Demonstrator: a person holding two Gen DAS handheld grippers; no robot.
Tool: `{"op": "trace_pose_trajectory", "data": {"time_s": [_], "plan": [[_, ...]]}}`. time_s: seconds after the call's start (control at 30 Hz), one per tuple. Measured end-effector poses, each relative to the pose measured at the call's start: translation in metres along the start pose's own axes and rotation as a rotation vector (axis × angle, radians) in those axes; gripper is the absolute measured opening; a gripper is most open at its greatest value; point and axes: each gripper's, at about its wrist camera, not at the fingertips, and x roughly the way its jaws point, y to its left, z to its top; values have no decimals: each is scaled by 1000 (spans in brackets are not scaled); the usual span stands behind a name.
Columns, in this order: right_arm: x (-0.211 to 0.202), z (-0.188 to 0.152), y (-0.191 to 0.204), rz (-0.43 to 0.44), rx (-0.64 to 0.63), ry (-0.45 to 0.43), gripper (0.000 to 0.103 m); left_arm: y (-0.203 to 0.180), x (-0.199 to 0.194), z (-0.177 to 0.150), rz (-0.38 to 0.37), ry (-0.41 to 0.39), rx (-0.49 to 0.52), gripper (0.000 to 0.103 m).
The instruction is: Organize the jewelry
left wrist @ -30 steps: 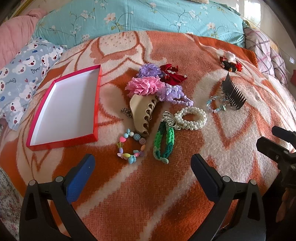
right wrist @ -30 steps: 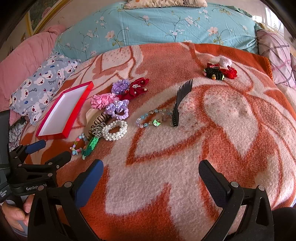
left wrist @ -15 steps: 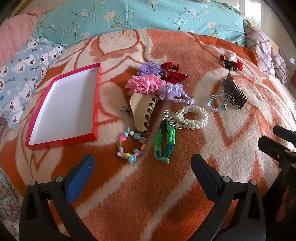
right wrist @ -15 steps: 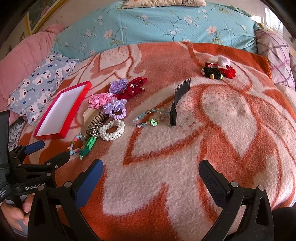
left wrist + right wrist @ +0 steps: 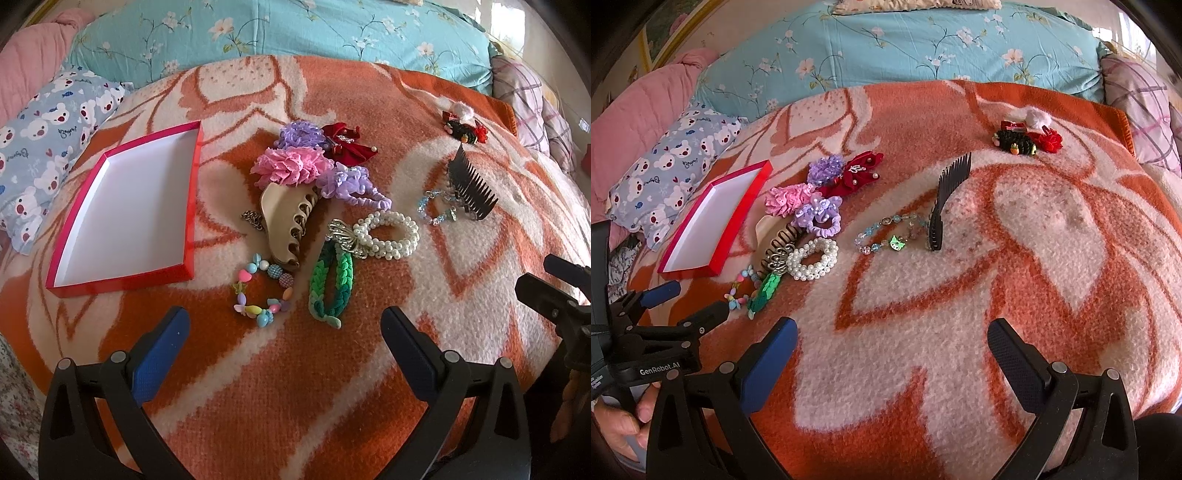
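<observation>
orange blanket [image 5: 258, 387] on bed. left gripper [image 5: 284, 332] and right gripper [image 5: 892, 341] both spread wide, holding nothing. jewelry pile [image 5: 314, 206] at 12 o'clock; red box [image 5: 122, 210] at 10 o'clock, nothing inside.
</observation>
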Motion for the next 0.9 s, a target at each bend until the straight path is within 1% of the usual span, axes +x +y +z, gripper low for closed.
{"op": "trace_pose_trajectory", "data": {"time_s": [0.27,0.4,0.63,0.77,0.83,0.9], "plan": [[7,4,-7,12,29,4,103,13,6,9,-13,13,-29,103],[8,12,-16,16,54,-3,103,19,10,17,-4,11,-38,103],[17,34,-29,31,88,-18,102,33,20,46,8,5,-54,103],[28,51,-34,23,90,-25,101,40,29,66,-5,2,-71,103],[35,60,-35,20,89,-23,99,43,36,78,-17,4,-77,103],[43,68,-36,15,90,-16,91,44,44,88,-38,10,-85,103]]}}
